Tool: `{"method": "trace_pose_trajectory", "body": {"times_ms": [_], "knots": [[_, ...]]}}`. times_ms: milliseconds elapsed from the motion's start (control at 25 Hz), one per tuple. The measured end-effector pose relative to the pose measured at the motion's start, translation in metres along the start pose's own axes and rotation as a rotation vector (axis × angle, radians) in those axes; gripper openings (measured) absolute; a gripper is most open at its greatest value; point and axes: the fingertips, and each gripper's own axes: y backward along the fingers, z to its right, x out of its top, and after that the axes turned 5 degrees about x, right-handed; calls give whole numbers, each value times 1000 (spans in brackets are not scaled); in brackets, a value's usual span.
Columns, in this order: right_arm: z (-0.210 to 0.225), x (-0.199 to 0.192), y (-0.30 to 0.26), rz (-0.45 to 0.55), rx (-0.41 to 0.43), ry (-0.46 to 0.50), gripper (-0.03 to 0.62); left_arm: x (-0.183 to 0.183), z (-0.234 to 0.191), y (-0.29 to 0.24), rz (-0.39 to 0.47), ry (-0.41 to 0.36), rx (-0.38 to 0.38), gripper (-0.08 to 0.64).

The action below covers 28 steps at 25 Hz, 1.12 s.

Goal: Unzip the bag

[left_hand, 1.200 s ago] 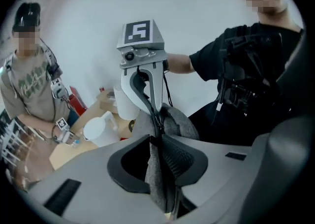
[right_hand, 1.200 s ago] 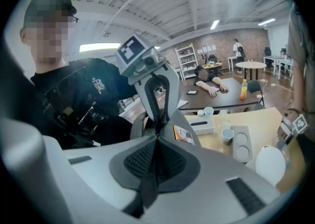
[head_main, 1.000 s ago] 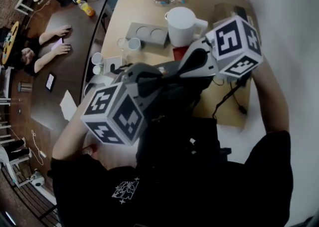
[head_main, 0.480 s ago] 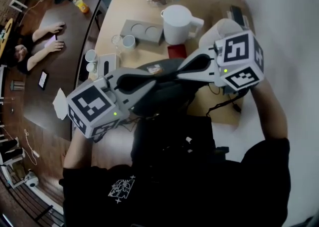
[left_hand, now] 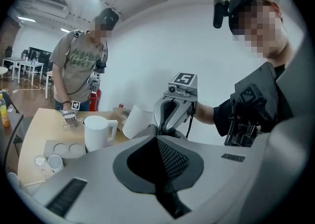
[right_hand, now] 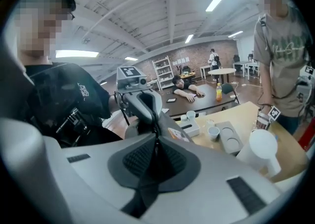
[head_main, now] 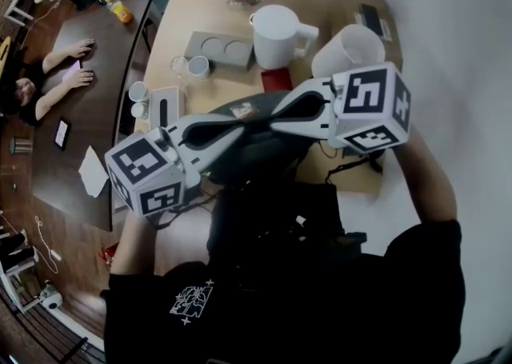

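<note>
In the head view a dark bag (head_main: 268, 158) lies at the near edge of the wooden table (head_main: 352, 182), mostly hidden under both grippers; a small label (head_main: 244, 110) shows on it. My left gripper (head_main: 246, 124) and right gripper (head_main: 276, 113) point at each other, their tips almost meeting above the bag. In the left gripper view the left gripper (left_hand: 157, 138) is shut, with nothing visible between its pads. The right gripper (right_hand: 157, 137) has just been opening slightly. Its pads still look together, and I see nothing between them. The zipper is hidden.
Farther back on the table stand two white jugs (head_main: 276, 34) (head_main: 348, 49), a grey tray with round recesses (head_main: 214, 50) and small cups (head_main: 192, 66). A black cable (head_main: 352, 166) trails off the near right edge. One person sits at the dark table (head_main: 48, 82); another stands at the far end.
The left gripper has rolled, and its marker cube has swung out to the lower left. Its tip now lies against the right gripper's tip. The right gripper has hardly moved.
</note>
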Motion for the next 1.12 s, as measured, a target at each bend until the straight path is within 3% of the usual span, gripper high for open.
{"method": "trace_pose_trajectory", "body": {"times_ms": [200, 440, 720, 960, 1120], "knots": [[-1, -1, -1, -39, -6, 25, 40, 2, 5, 2, 21, -44, 14, 6], [-2, 4, 1, 19, -1, -25, 16, 8, 6, 6, 49, -90, 45, 6], [6, 7, 20, 295, 32, -280, 15, 14, -3, 16, 146, 105, 7, 6], [11, 5, 27, 347, -5, -291, 14, 16, -10, 23, 168, 207, -2, 6], [13, 5, 30, 360, -8, -295, 14, 16, -13, 27, 183, 235, 2, 5]]}}
